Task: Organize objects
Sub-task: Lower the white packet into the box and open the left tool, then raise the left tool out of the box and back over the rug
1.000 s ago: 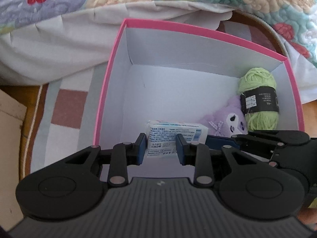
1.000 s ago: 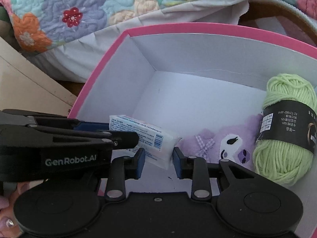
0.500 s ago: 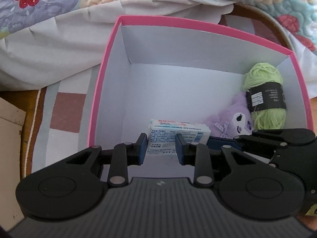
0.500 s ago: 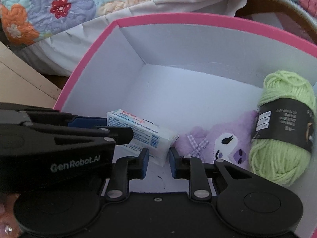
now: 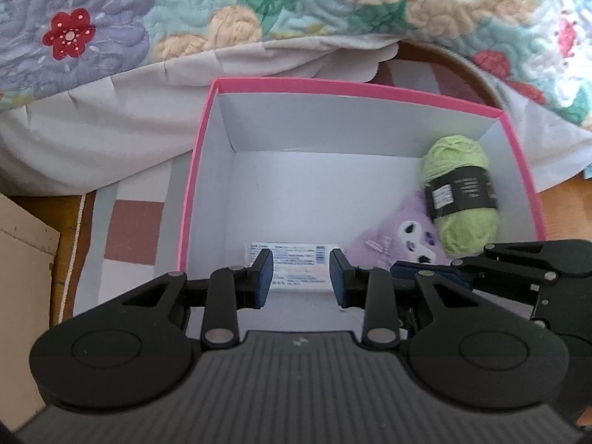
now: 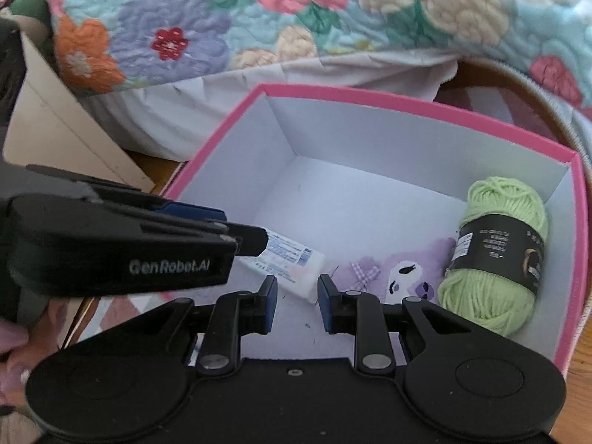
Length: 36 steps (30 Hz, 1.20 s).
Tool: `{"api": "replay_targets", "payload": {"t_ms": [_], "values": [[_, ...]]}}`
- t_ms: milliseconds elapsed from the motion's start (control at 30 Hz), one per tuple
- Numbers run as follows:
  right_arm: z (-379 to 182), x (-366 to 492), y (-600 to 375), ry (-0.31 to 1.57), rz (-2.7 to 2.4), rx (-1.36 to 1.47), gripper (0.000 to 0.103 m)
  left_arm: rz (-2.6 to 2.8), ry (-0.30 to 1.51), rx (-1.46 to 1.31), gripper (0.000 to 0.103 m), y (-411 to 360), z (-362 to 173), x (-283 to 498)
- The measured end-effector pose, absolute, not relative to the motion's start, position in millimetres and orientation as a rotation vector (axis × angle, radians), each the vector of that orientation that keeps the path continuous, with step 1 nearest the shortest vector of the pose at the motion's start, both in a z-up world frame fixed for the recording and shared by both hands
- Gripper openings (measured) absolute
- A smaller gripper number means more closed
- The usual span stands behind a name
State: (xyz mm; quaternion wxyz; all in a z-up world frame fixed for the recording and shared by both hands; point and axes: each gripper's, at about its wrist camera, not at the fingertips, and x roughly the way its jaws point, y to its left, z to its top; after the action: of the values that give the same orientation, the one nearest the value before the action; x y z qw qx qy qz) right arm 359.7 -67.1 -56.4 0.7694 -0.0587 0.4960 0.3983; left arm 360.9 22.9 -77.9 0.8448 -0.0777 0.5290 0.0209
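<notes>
A pink box (image 5: 207,118) with a white inside holds a white printed packet (image 5: 296,262), a purple plush toy (image 5: 403,233) and a green yarn skein (image 5: 458,192). My left gripper (image 5: 300,281) is open above the box's near side, the packet lying on the floor below and between its fingers. My right gripper (image 6: 295,305) is open and empty, just above the box floor between the packet (image 6: 292,262) and the plush toy (image 6: 403,273). The yarn (image 6: 495,255) lies at the right wall of the box (image 6: 370,98).
A flowered quilt (image 5: 259,0) and a grey sheet (image 5: 111,129) hang behind the box. A checked rug (image 5: 129,229) lies under it. A beige board (image 5: 22,259) stands at the left. The left gripper's body (image 6: 122,251) crosses the right wrist view.
Both grippers have risen and pulled back from the box. The left gripper has opened wider and the packet now lies flat on the box floor. The right gripper has opened a little.
</notes>
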Motion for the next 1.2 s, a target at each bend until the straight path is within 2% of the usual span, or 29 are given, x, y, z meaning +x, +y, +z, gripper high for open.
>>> {"api": "replay_targets", "payload": {"t_ms": [267,367,500,600,900,1200], "values": [[-21,331,-98,0.995,0.874,-0.179,0.030,0.010,1.094,-0.142,0.033,21,-45,331],[-7,319,-107,0.973,0.874,-0.205,0.032,-0.002,1.082,-0.155,0.040,24,-32,317],[15,300,-119,0.930,0.867,-0.240,0.037,-0.010,1.084,-0.113,0.042,25,-16,295],[29,284,-126,0.887,0.862,-0.270,0.040,-0.016,1.081,-0.104,0.047,26,-5,278],[57,246,-143,0.846,0.832,-0.292,0.043,-0.063,1.042,-0.134,0.049,31,33,235],[73,214,-153,0.827,0.810,-0.310,0.055,-0.100,1.017,-0.093,0.054,25,61,197]]}}
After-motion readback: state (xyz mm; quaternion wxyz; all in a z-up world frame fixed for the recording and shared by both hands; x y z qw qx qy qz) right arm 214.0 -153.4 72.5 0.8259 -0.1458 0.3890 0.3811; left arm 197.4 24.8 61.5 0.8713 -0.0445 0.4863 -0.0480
